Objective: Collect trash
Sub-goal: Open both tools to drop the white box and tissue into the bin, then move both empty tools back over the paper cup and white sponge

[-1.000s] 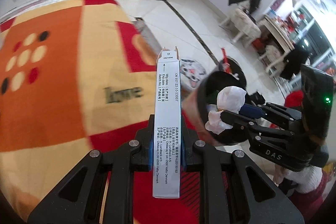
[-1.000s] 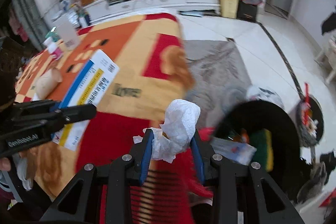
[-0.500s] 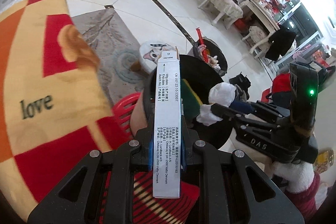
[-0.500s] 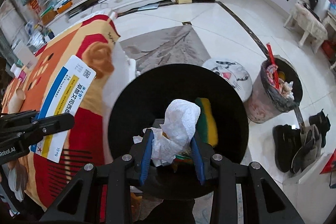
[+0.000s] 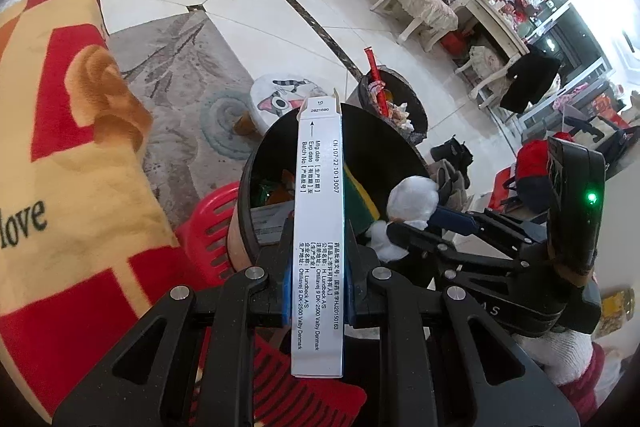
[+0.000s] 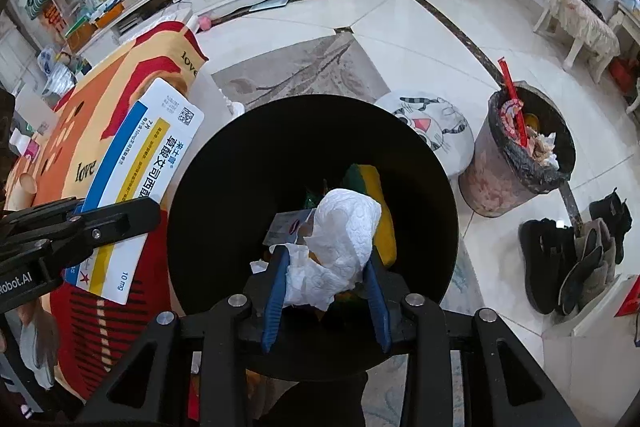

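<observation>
Right gripper (image 6: 326, 279) over the black bin (image 6: 436, 163), jaws opening, crumpled tissue (image 6: 340, 243) between its pads, bin mouth directly below. Left gripper (image 5: 318, 291) pinches the medicine carton (image 5: 319, 227), long axis along the fingers, its far end over the bin rim, body short of it.

Bin (image 6: 208, 187) contents (mostly tissue-hidden (image 6: 340, 243))

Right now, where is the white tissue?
In the right wrist view, the tissue sits between the opening jaws of the right gripper, directly above the black bin.
</observation>
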